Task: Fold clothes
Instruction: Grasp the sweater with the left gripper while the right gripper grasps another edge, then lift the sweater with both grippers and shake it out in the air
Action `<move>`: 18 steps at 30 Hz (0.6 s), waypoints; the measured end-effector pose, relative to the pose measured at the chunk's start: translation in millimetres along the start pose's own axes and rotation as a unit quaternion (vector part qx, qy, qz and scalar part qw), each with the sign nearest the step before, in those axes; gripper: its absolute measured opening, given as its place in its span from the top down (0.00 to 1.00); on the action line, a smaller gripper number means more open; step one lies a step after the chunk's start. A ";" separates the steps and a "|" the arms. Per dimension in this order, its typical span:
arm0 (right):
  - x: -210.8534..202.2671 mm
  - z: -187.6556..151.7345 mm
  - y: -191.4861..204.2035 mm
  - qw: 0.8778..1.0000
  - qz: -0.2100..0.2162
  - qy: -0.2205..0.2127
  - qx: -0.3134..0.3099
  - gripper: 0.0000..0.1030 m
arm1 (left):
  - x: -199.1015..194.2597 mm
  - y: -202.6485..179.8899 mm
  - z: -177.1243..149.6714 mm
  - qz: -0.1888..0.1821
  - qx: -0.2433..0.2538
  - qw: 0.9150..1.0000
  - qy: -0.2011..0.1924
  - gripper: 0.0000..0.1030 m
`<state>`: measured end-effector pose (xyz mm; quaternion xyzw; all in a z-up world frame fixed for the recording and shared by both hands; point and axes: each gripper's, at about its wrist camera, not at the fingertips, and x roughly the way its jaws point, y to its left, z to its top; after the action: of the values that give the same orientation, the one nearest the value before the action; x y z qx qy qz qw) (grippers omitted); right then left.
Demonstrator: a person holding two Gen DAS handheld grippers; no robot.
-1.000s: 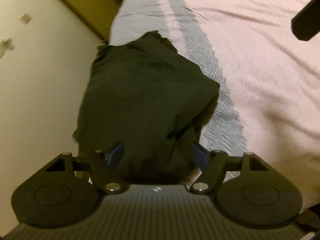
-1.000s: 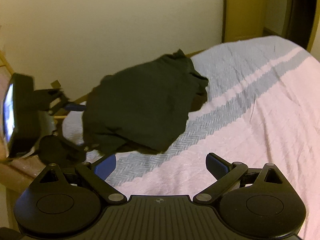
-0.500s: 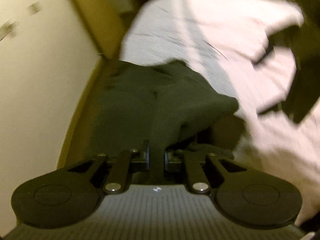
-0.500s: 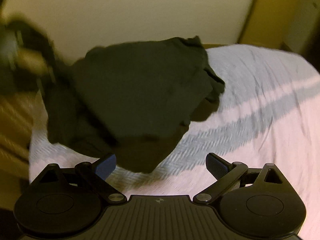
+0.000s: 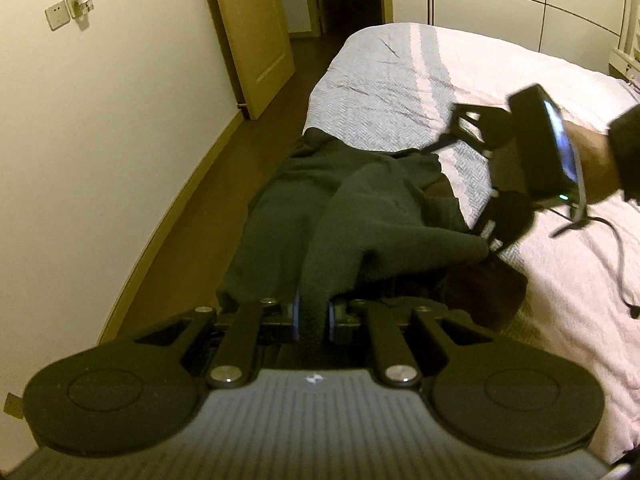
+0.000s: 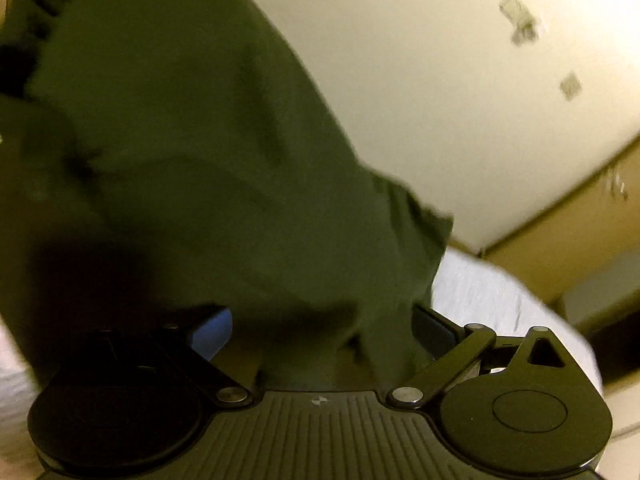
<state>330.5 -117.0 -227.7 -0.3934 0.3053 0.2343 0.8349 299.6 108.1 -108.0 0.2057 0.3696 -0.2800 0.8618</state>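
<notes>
A dark green garment (image 5: 360, 208) lies bunched along the left edge of the bed (image 5: 520, 80), part of it hanging toward the floor. My left gripper (image 5: 313, 316) is shut on a fold of this garment, which rises in a ridge from the pads. In the left wrist view my right gripper (image 5: 490, 236) reaches in from the right and meets the cloth's far corner. In the right wrist view the garment (image 6: 200, 160) fills most of the frame, and my right gripper (image 6: 320, 328) stands open with cloth lying between its fingers.
The bed cover is pale pink with a blue-grey herringbone band (image 5: 380, 92) near the edge. A cream wall (image 5: 100, 120) and wooden floor strip (image 5: 224, 168) run close along the bed's left side. A door (image 5: 252, 32) stands at the far end. A cable (image 5: 620, 256) trails on the bed.
My left gripper went from open to shut on the garment and lifted a fold. My right gripper moved in from farther back until the cloth lies between its open fingers.
</notes>
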 end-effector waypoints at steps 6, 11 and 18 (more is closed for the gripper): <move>31.4 12.5 12.6 0.995 0.018 -0.003 -0.096 0.04 | -0.9 11.4 -5.7 -0.009 0.005 1.000 -0.006 0.90; 17.8 27.7 -4.5 0.999 0.020 0.006 -0.039 0.85 | -4.4 17.1 -6.1 -0.018 0.032 0.999 -0.025 0.91; -61.0 46.4 -61.5 0.996 -0.071 -0.009 0.057 0.98 | -43.9 26.9 35.6 0.004 0.079 0.991 -0.109 0.92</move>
<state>341.5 -124.8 -130.4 -0.3641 0.2823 0.1601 0.8730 310.3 123.0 -48.2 0.2432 0.2495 -0.3252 0.8791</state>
